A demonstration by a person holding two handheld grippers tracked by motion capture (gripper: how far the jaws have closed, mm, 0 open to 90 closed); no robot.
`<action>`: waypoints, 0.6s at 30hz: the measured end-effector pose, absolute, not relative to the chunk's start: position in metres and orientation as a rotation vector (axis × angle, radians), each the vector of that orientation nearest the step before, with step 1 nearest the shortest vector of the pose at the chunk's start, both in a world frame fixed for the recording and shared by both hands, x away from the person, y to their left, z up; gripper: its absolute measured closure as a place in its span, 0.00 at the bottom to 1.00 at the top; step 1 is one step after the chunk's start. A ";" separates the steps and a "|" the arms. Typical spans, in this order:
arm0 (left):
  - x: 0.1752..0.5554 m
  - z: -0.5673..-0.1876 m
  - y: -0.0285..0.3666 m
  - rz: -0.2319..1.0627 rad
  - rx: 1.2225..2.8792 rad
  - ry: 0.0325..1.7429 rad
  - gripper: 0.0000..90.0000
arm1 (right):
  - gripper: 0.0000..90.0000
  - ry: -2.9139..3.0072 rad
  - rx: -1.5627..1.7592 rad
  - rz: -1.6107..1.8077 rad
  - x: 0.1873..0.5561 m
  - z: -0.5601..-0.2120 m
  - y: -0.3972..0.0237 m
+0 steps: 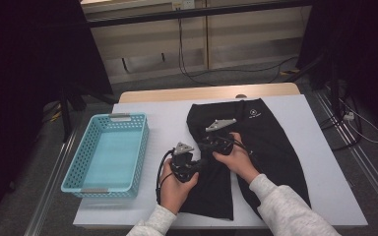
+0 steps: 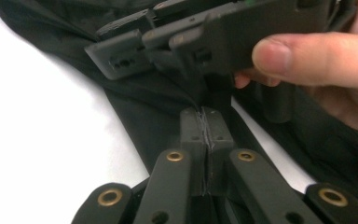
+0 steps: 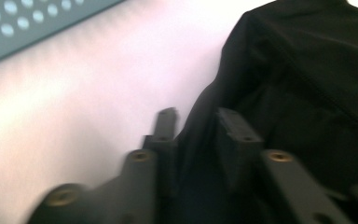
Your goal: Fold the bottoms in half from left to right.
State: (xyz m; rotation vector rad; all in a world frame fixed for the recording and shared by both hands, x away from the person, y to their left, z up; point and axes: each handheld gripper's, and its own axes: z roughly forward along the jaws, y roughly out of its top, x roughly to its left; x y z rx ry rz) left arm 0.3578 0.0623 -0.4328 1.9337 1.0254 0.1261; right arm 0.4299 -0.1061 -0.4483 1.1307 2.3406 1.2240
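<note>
left tongs [image 2: 204,135], lower centre of frame, are clamped on black trousers [image 1: 256,142] at desk [image 1: 320,162] centre; right tongs [image 3: 193,128] straddle a fabric edge, not pinching. folding step: next likely requires a firm grip.

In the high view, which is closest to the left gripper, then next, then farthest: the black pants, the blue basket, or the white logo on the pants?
1. Black pants: under the left gripper.
2. Blue basket: beside it, to the left.
3. White logo: far end, toward the table's back right.

Grey floor [image 1: 256,73] under dim light; a pale wall panel [image 1: 236,37] behind, black cables [image 1: 202,73] trailing, dark curtains [image 1: 24,59] at both sides
</note>
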 end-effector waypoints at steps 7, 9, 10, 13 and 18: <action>0.358 -0.427 0.060 0.119 1.924 1.002 0.99 | 0.99 2.357 1.143 1.269 0.433 -0.444 -0.120; 0.358 -0.426 0.060 0.118 1.913 1.009 0.99 | 0.99 2.344 1.136 1.256 0.431 -0.440 -0.124; 0.358 -0.425 0.061 0.117 1.919 1.007 0.99 | 0.99 2.334 1.130 1.266 0.430 -0.437 -0.126; 0.359 -0.426 0.060 0.119 1.917 1.001 0.99 | 0.99 2.318 1.121 1.251 0.429 -0.434 -0.132; 0.361 -0.425 0.060 0.117 1.904 0.989 0.99 | 0.99 2.250 1.138 1.248 0.421 -0.425 -0.147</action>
